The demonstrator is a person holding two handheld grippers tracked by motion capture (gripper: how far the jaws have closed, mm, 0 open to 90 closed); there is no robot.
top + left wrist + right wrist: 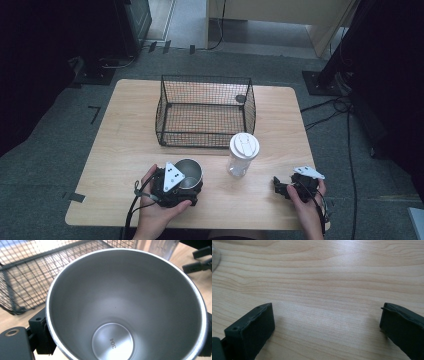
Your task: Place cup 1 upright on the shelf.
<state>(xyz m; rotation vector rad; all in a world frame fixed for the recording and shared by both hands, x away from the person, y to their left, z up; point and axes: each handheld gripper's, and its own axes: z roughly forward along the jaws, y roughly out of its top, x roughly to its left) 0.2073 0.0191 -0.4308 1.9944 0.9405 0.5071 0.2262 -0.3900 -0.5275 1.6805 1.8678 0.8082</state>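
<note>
High view: left gripper (186,186) clamped on steel cup (190,170) at table (125,145) near edge, 6 o'clock of wire basket (205,111). Lidded clear bottle (242,153) at 3 o'clock of cup, apart.
Left gripper view: "304" stamped on cup floor (113,343).
Right gripper view: right gripper (327,322) jaws wide, bare wood between.

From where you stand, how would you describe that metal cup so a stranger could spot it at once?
Start at the black wire basket in the middle of the wooden table. Just in front of its near left corner stands the steel cup, with the left gripper closed around it. Unlike the clear bottle with a white lid beside it, it is open-topped, shiny grey and empty, with 304 stamped inside on its bottom.
</note>
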